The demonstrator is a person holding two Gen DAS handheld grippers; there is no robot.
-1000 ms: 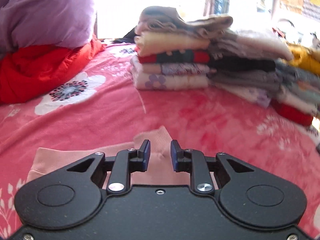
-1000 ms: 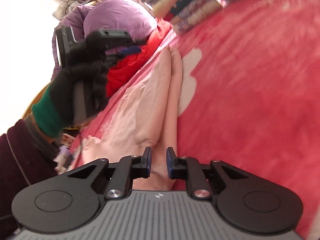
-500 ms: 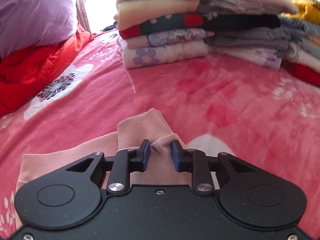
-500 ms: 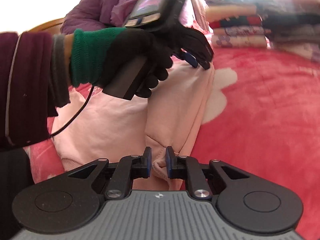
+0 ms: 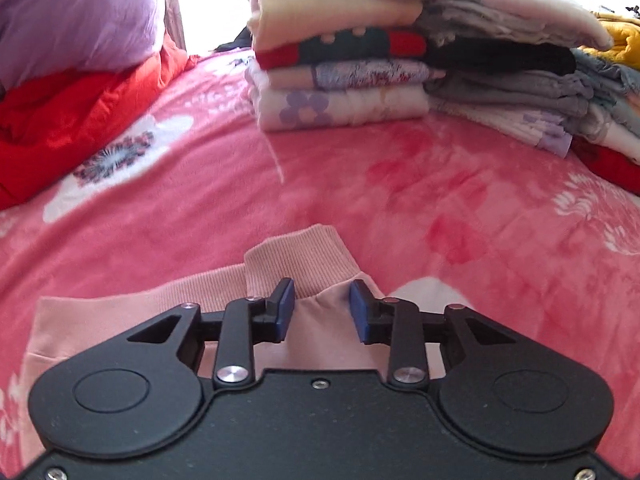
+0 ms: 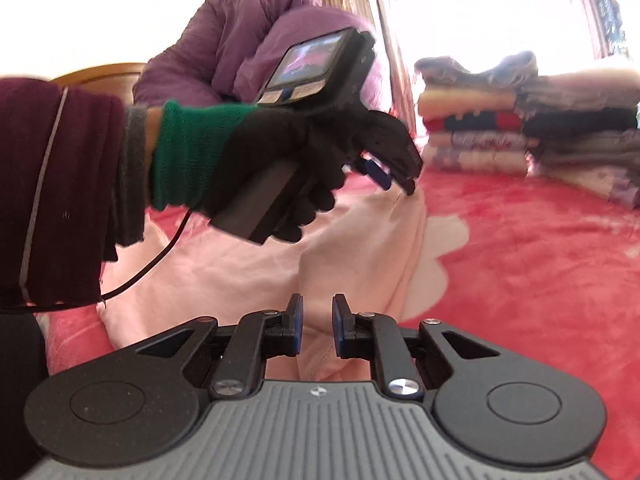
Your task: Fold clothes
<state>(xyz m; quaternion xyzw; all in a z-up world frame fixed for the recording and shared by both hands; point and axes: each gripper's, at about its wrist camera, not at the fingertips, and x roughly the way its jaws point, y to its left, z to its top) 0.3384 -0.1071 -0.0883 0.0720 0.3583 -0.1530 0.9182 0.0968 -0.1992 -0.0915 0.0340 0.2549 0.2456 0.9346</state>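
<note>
A pink sweatshirt (image 6: 248, 276) lies partly folded on the bed (image 5: 400, 200), its right sleeve laid lengthwise over the body. Left hand-held gripper (image 5: 322, 310): jaws parted to a moderate gap either side of the ribbed cuff (image 5: 298, 260) at the garment's far end, pads not pressing the cloth. Right hand-held gripper (image 6: 317, 326): jaws narrowly apart over the near end of the same folded sleeve, a ridge of fabric between them; whether they pinch it cannot be told. The gloved hand (image 6: 304, 160) carrying the left tool shows in the right view. Folded stacks (image 5: 340, 60) stand at the far right; a red quilt (image 5: 72, 120) and purple pillow (image 5: 76, 12) at the far left. Step in hand, by judgement: sleeve fold placed. The next move likely calls for fresh grips to fold the opposite side.
</note>
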